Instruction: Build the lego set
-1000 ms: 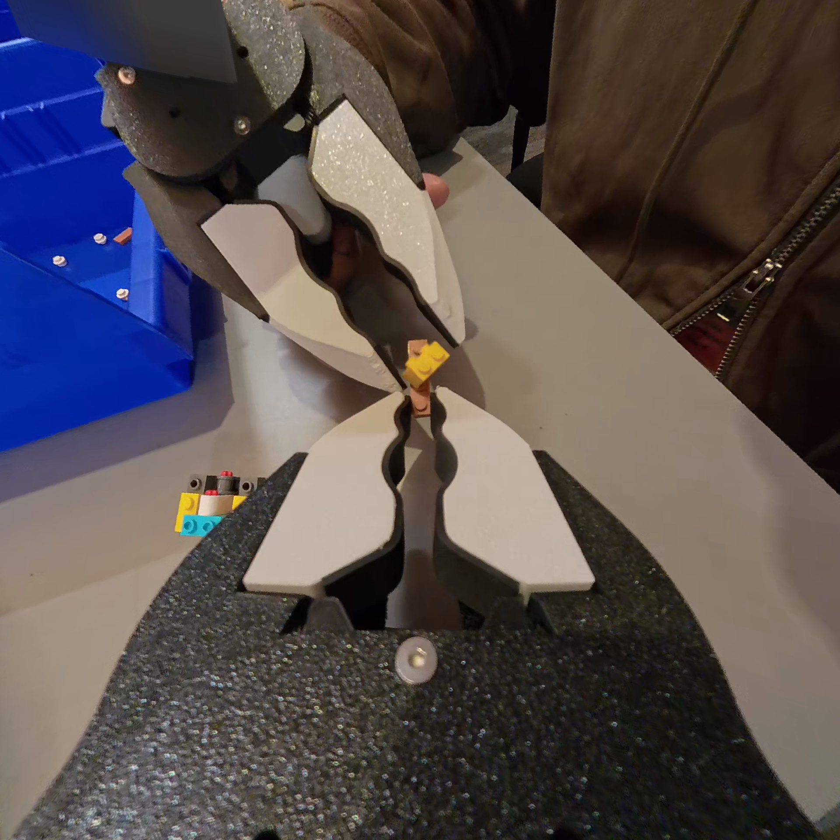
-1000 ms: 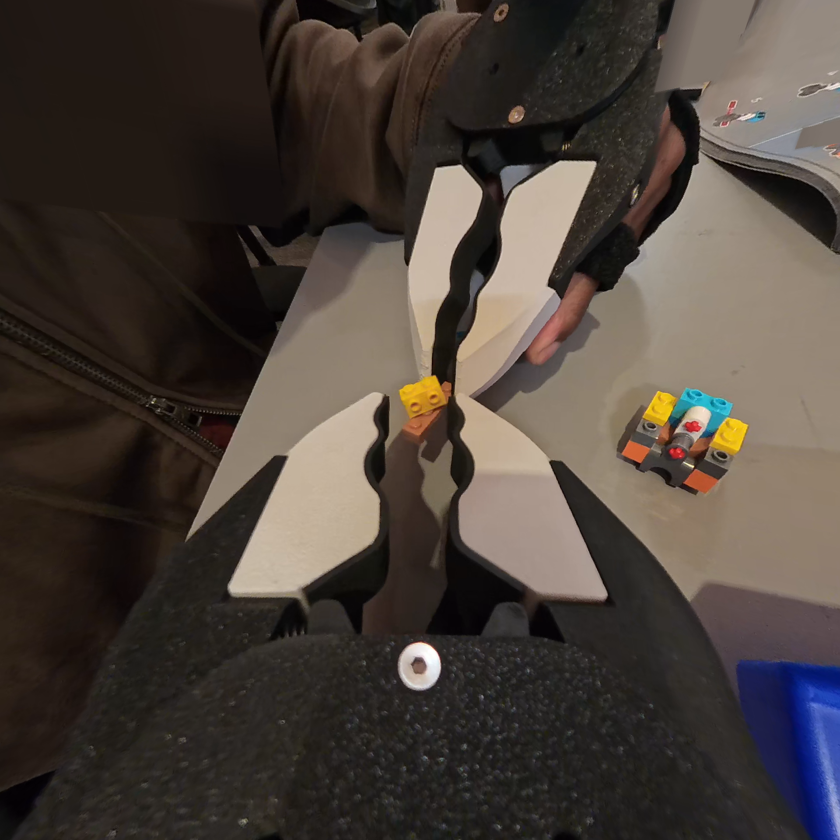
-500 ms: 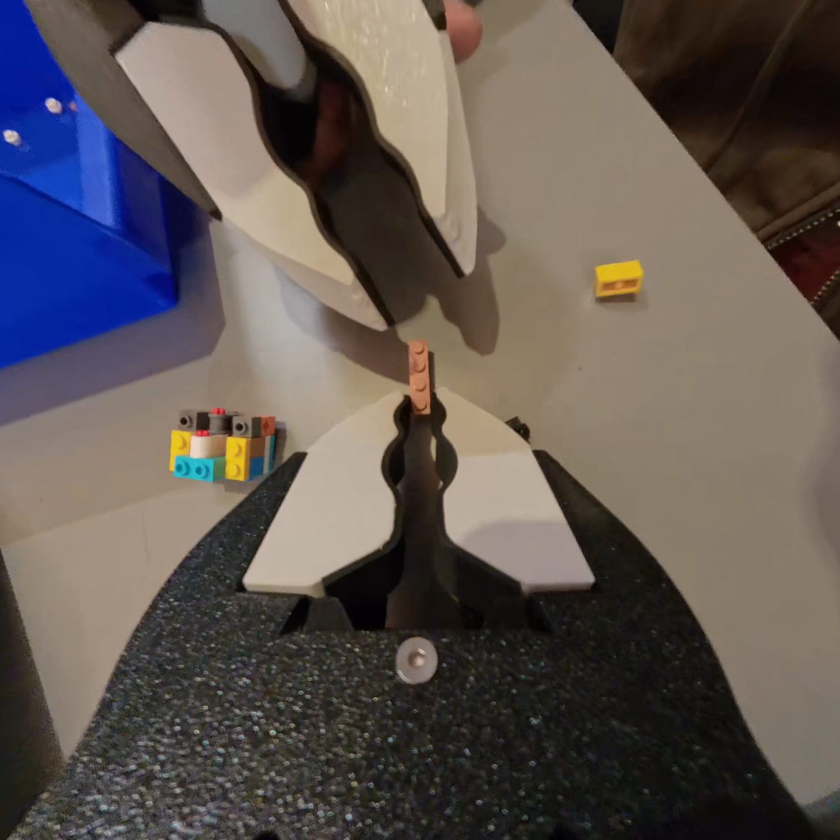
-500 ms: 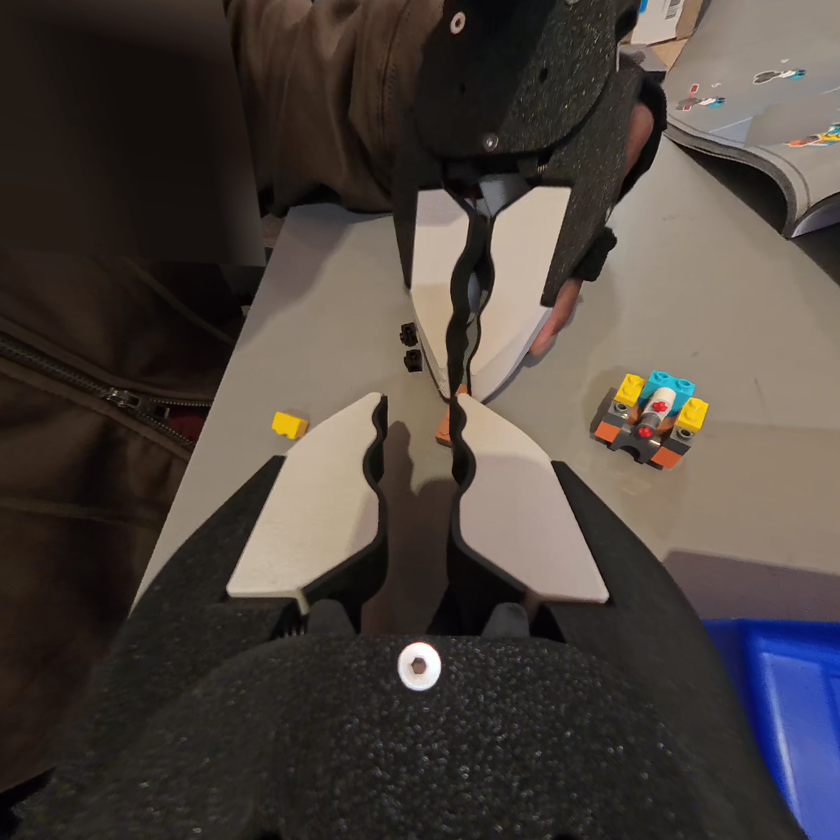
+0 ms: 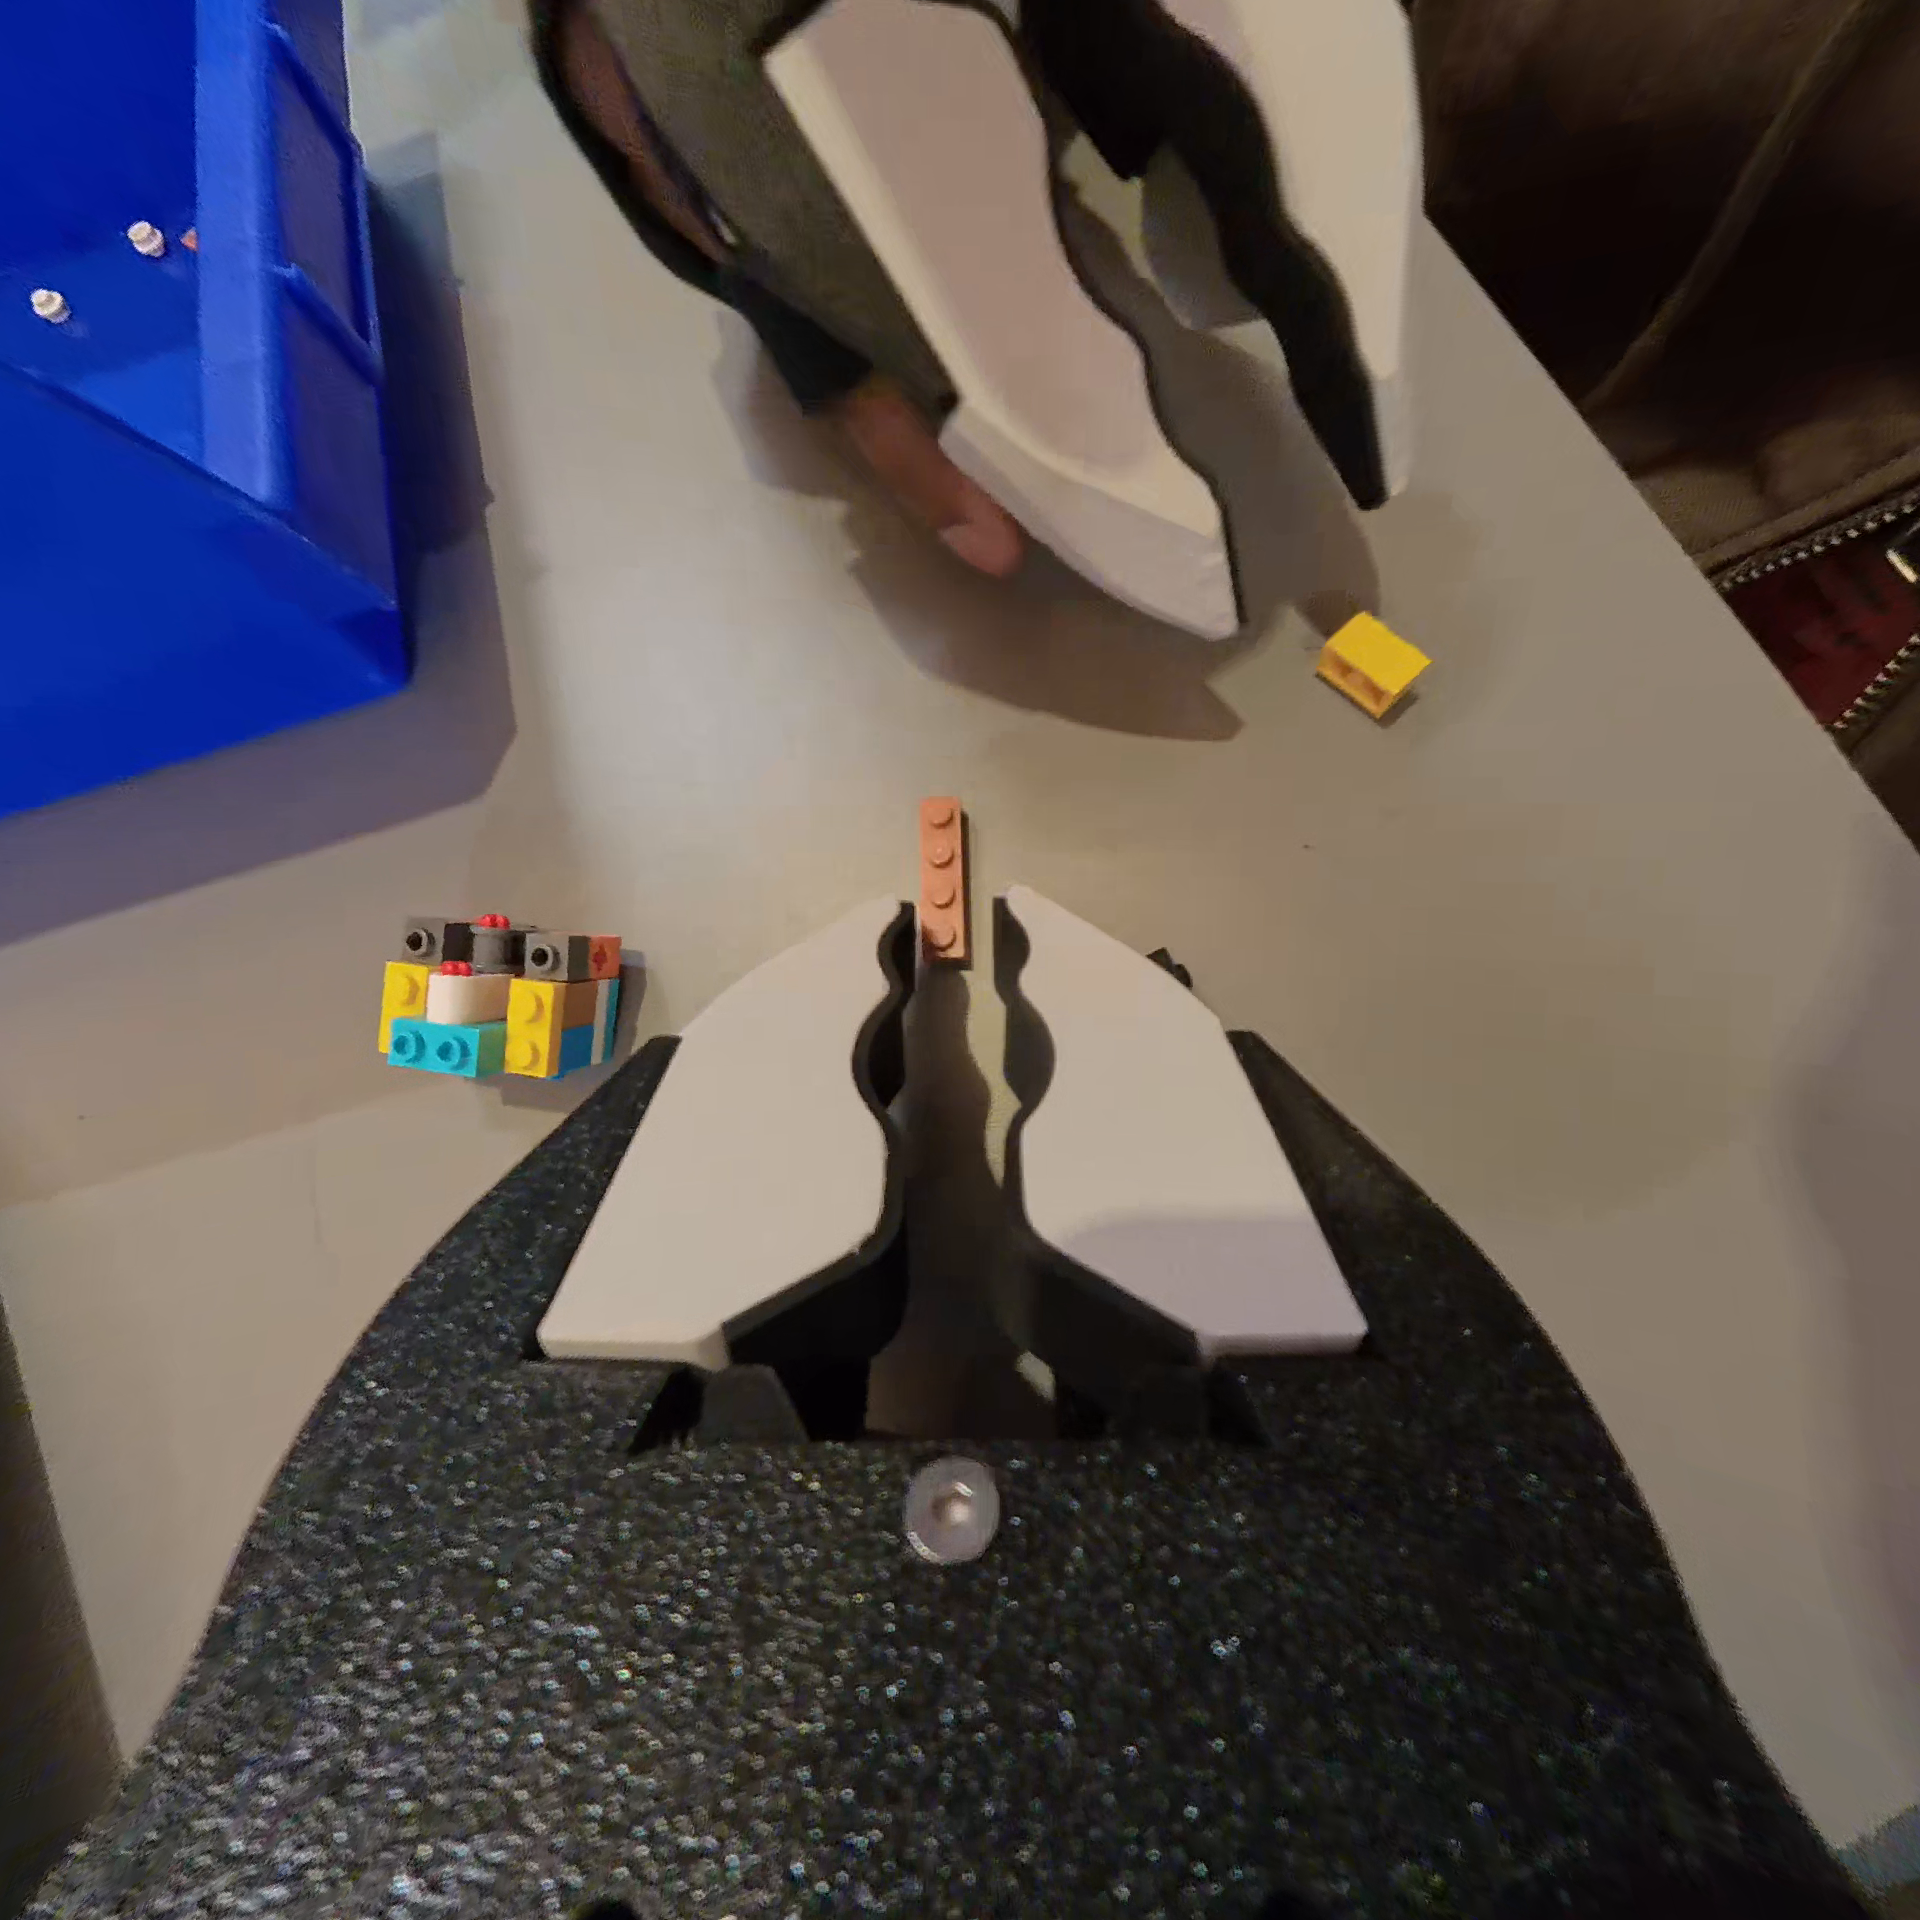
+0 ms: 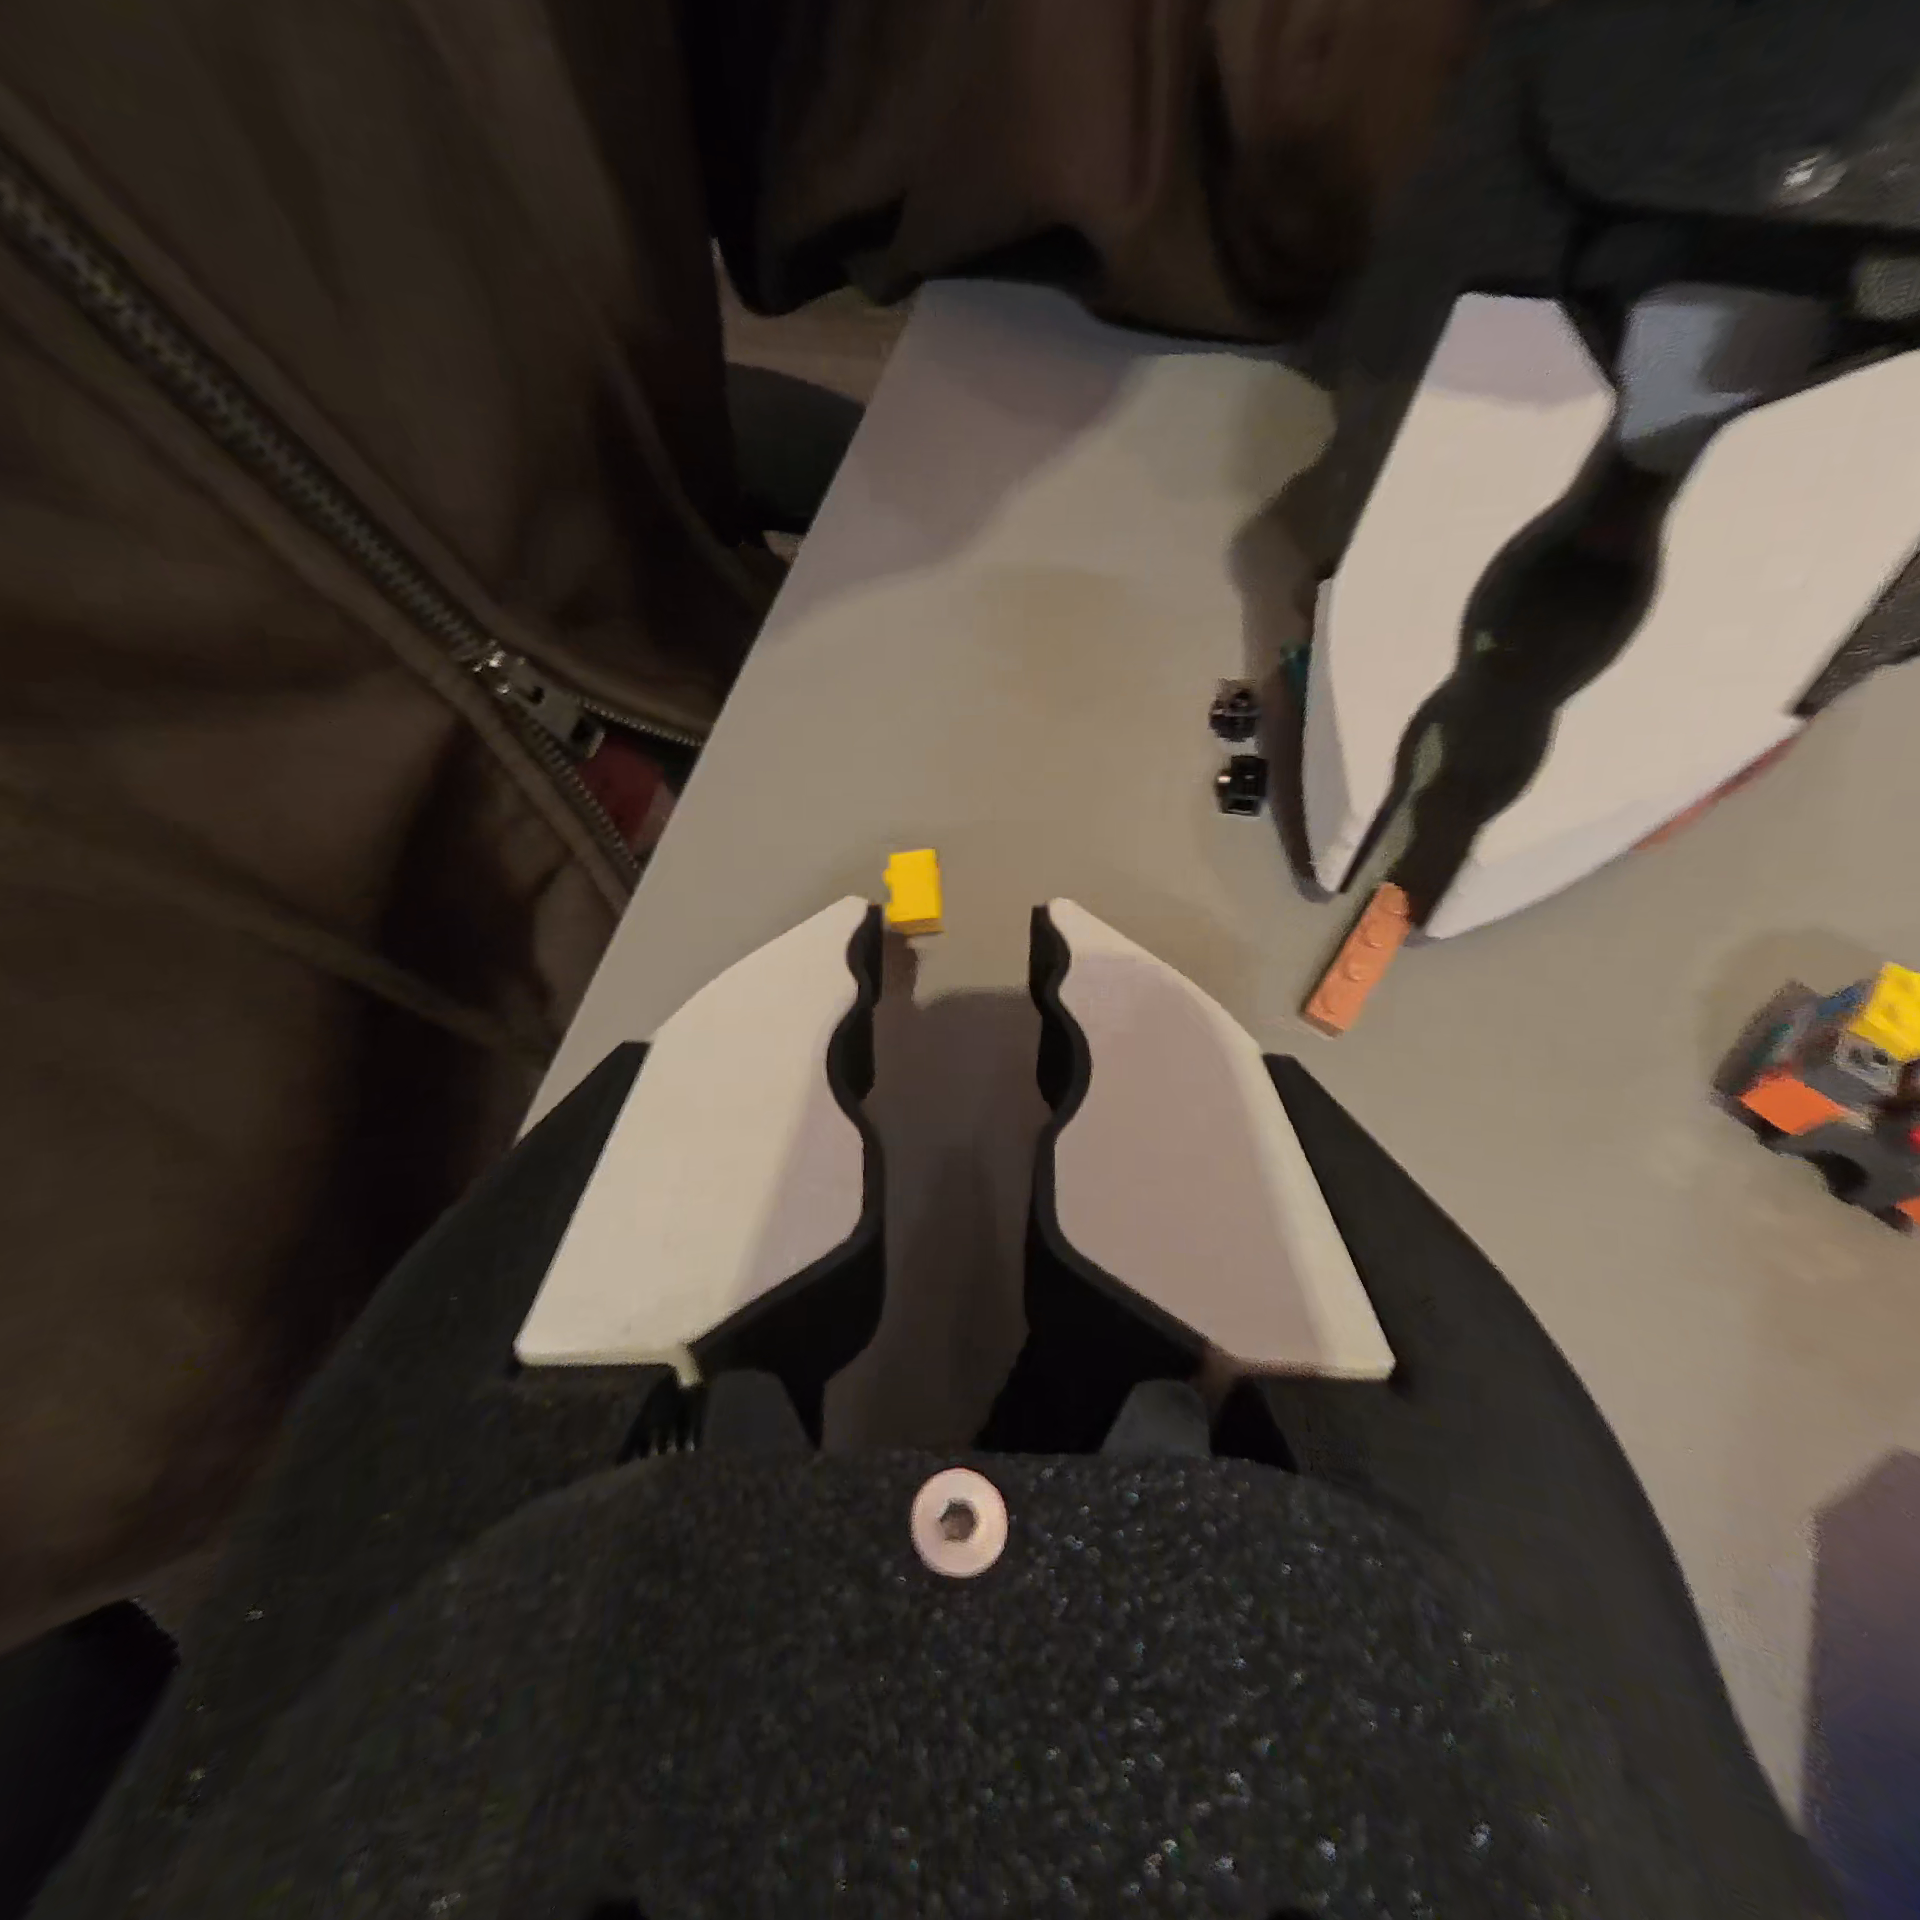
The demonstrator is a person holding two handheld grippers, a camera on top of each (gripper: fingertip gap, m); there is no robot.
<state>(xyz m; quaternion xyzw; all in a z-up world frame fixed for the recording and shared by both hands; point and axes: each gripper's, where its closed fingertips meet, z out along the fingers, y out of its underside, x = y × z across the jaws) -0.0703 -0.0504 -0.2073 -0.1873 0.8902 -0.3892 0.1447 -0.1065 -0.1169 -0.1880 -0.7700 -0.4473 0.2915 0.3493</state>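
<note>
A: Left wrist view: your left gripper [image 5: 948, 902] is clamped on the brown plate [image 5: 943, 878], which sticks out toward 12 o'clock above the grey table [image 5: 1455, 1039].

B: And the rest?

A: The small build [image 5: 504, 997] sits at 9 o'clock. Your right gripper [image 6: 954, 914] has its fingers apart, holding nothing; the yellow brick [image 6: 912, 889] lies just beside its left fingertip, at 11 o'clock.
</note>
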